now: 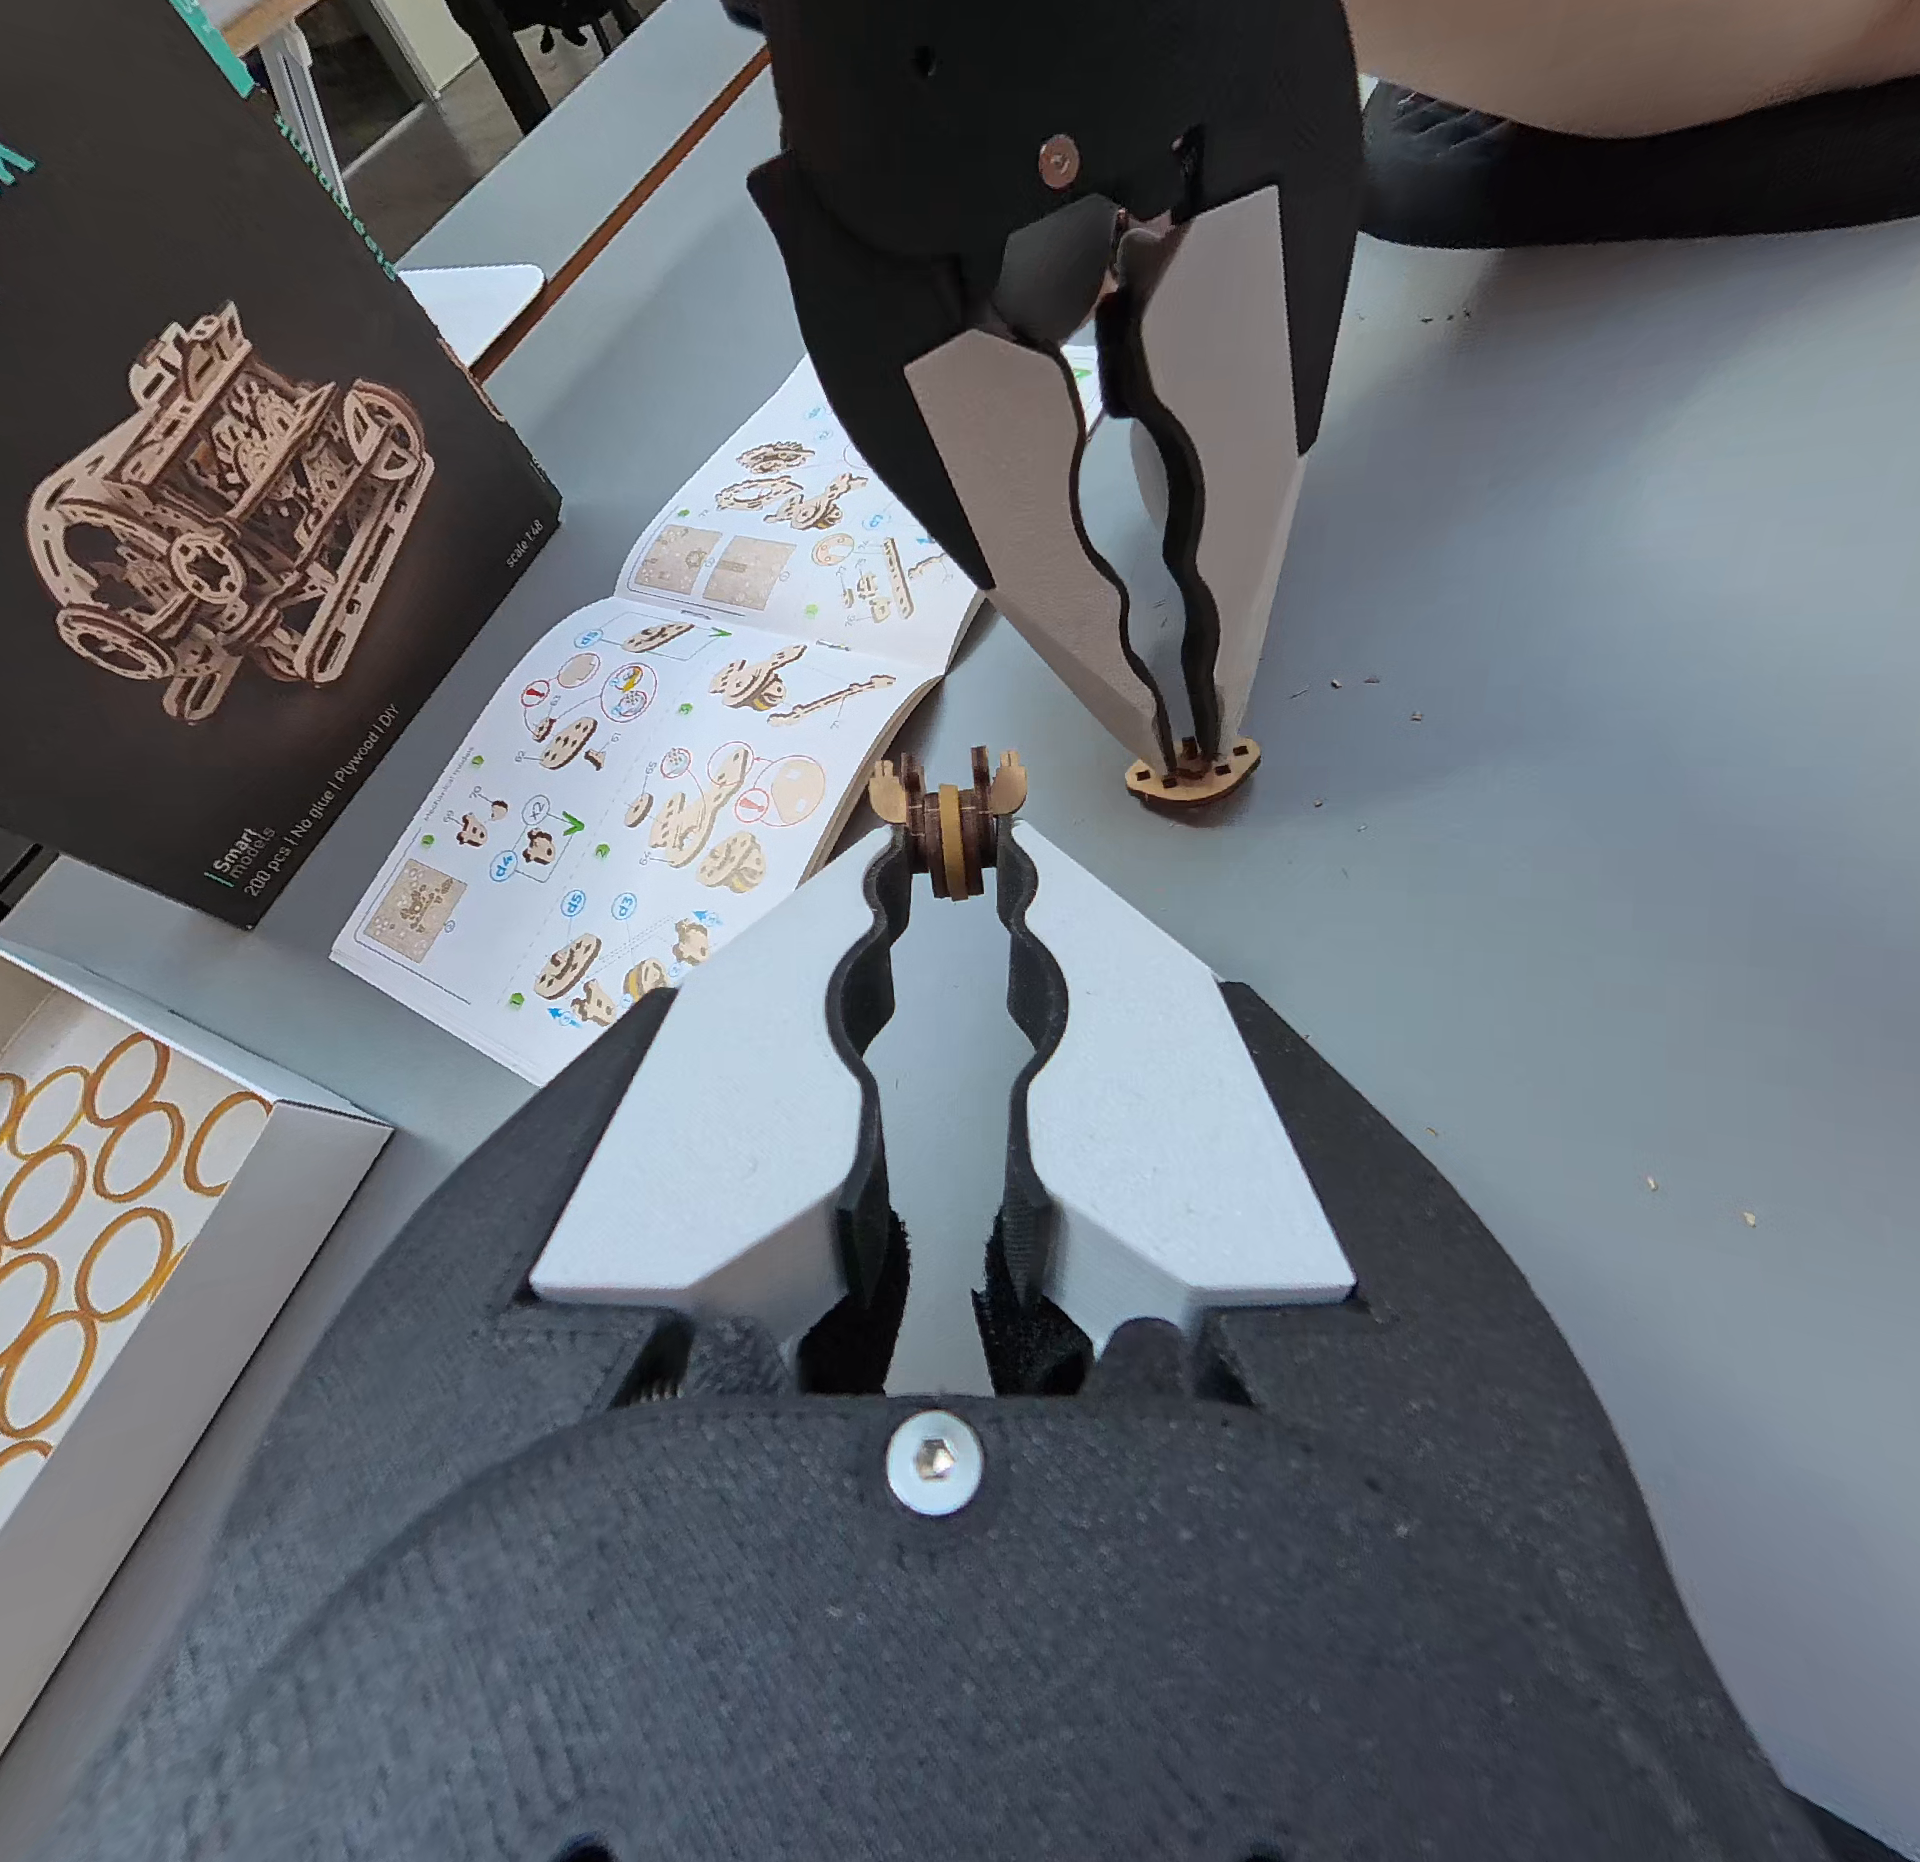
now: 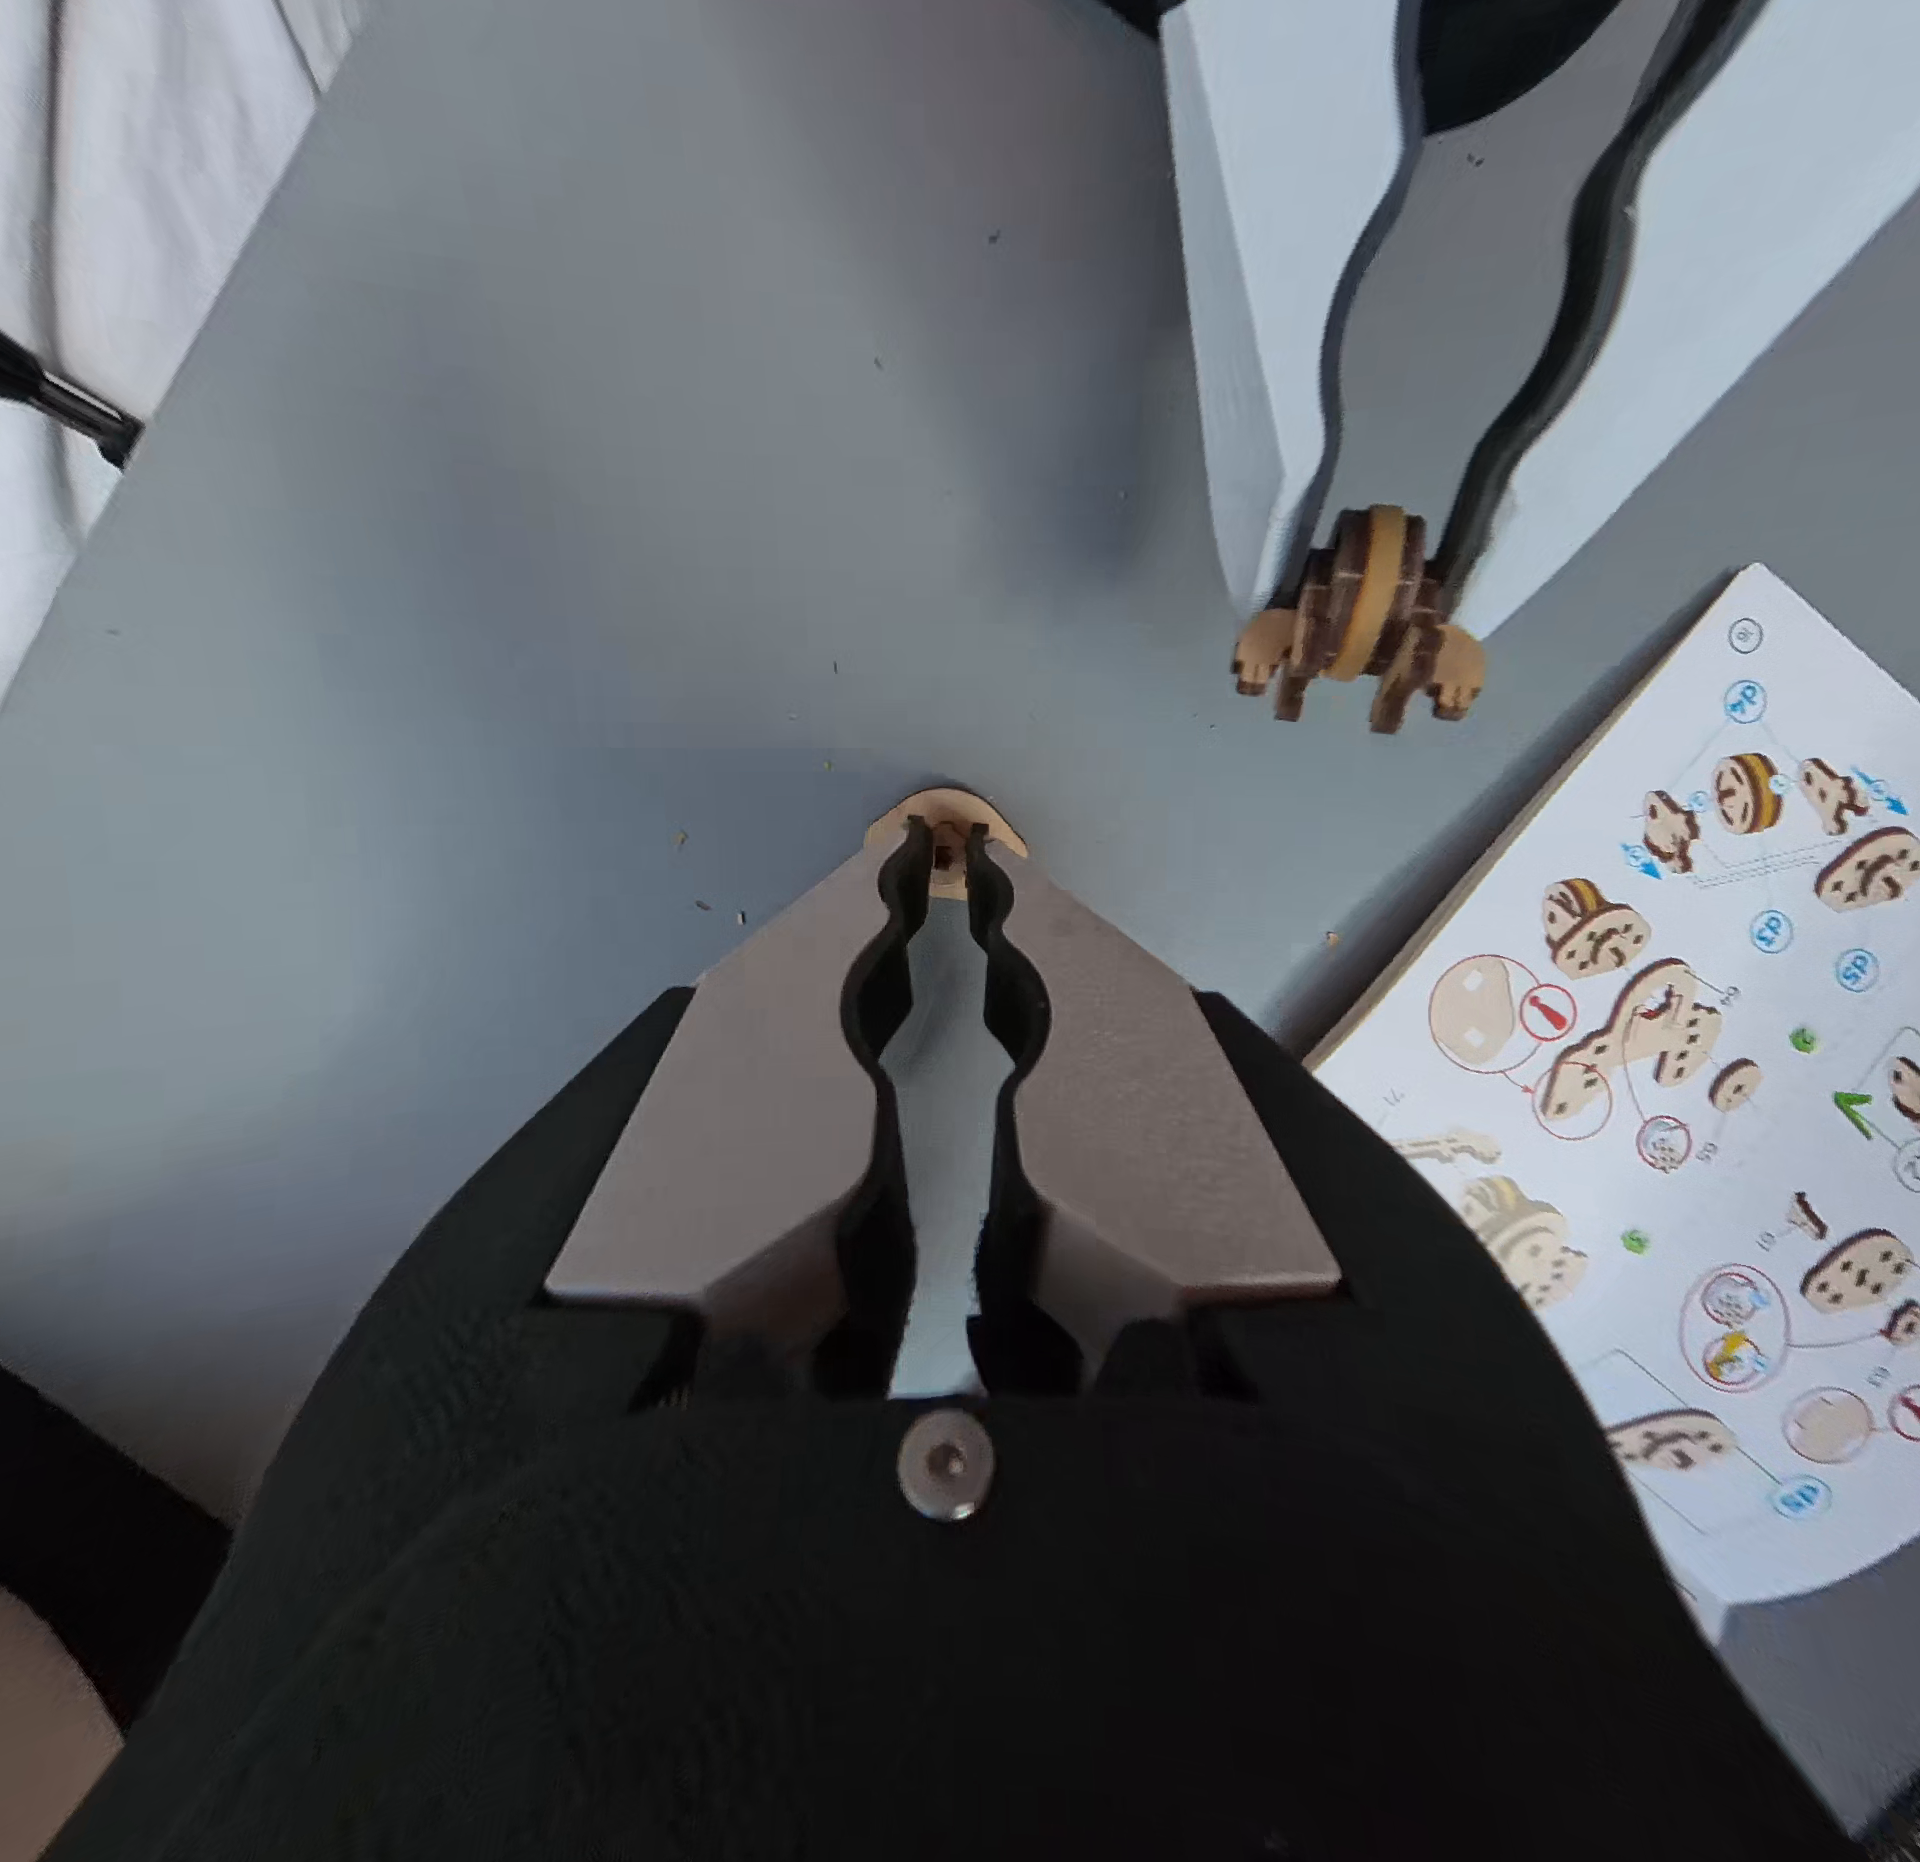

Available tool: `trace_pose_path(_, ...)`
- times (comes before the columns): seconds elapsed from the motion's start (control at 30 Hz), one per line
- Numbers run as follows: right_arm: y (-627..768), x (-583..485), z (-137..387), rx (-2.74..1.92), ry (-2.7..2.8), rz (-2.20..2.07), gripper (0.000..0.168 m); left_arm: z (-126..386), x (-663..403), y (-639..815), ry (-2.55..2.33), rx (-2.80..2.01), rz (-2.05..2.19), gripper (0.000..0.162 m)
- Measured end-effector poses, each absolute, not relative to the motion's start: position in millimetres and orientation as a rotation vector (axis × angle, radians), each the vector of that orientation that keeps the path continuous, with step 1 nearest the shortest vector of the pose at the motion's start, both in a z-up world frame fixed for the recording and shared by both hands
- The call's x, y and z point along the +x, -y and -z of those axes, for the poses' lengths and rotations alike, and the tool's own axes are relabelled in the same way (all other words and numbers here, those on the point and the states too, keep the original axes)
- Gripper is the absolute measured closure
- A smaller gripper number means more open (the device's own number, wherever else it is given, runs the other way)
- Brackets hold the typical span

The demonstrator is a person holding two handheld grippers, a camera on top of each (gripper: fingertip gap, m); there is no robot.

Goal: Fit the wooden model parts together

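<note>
My left gripper [image 1: 948, 851] is shut on a small wooden wheel assembly [image 1: 948, 836] of stacked discs with a tan ring and side lugs, held just above the grey table [image 1: 1558, 981]. It also shows in the right wrist view [image 2: 1361, 617], held at the top right. My right gripper [image 2: 948, 848] points down at the table, its jaws almost closed on a small tab of a flat oval wooden piece [image 2: 951, 810] lying on the table. In the left wrist view that gripper [image 1: 1190, 747] stands on the slotted piece [image 1: 1195, 782], a short way right of the wheel assembly.
An open instruction booklet [image 1: 665, 773] lies left of the parts and shows in the right wrist view [image 2: 1662, 1085]. A dark model-kit box [image 1: 239, 524] stands at the left. A white box with tan rings [image 1: 104, 1241] sits at the lower left. A person's arm [image 1: 1662, 25] is top right. One gripper's finger ends stand about 7 centimetres off the other's.
</note>
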State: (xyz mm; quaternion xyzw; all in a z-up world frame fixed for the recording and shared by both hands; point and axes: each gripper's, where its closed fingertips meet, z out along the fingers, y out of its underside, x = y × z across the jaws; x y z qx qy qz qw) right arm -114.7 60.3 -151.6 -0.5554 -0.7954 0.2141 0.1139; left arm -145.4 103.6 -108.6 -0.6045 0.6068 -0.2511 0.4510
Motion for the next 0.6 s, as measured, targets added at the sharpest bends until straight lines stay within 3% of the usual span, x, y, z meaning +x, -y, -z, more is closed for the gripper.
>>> trace_pose_path(0.27,-55.6,-127.2,88.0,-1.541,1.621,-1.180,0.163,107.8,-137.0,-84.3,-1.536,-1.497,0.719,0.148)
trace_pose_path(0.4,-63.8,-110.3,63.9,-1.504,1.260,-1.226,0.163,108.1,-132.5,-69.2,-1.574,-1.530,0.854,0.148)
trace_pose_path(0.6,-63.4,-111.7,74.5,-1.537,1.183,-1.228,0.162,97.2,-122.9,-52.0,-1.567,-1.492,1.012,0.148)
